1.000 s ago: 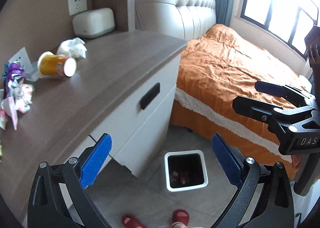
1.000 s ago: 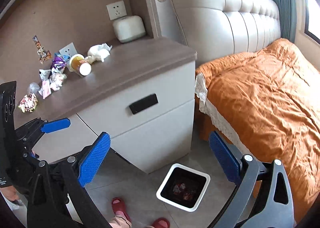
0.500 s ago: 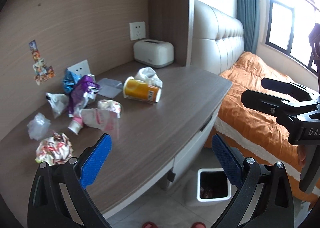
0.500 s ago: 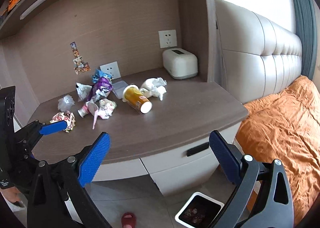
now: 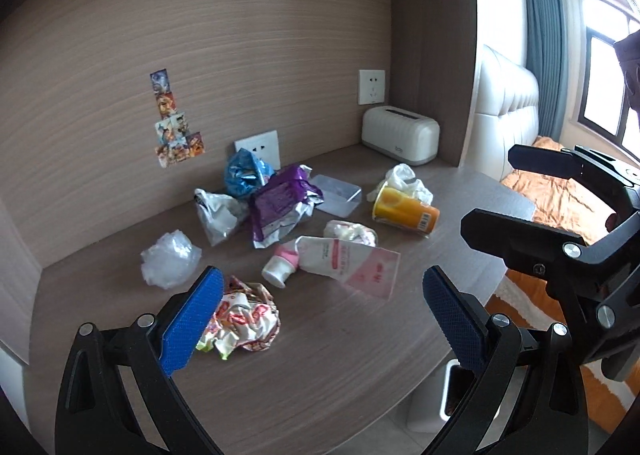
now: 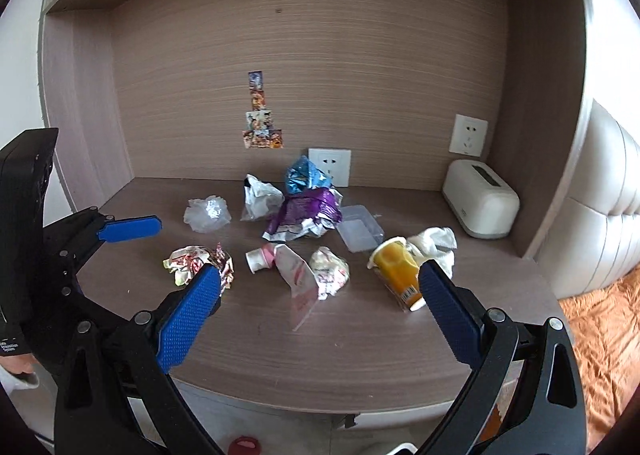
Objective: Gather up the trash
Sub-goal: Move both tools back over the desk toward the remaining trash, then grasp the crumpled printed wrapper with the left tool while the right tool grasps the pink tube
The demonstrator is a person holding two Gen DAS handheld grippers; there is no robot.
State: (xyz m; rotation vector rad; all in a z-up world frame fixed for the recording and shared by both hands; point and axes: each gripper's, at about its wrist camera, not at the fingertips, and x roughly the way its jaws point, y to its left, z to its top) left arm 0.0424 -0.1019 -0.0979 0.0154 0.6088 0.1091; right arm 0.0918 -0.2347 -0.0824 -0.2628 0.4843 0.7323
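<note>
The right tool [image 6: 318,297] hangs wide open above the desk [image 6: 360,351], where an orange cup [image 6: 394,269] lies tipped among crumpled wrappers [image 6: 200,263].

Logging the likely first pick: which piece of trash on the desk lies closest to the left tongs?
The crumpled red-and-white wrapper, right beside the left tongs' left fingertip; the clear plastic ball and pink tube lie farther back.

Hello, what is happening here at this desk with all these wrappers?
A person holds a claw in each hand over a desk littered with trash. The left claw and right claw are both open and empty, above the desk's near edge. A crumpled wrapper, a pink tube and an orange cup lie untouched. Nothing here is picked up yet.
</note>
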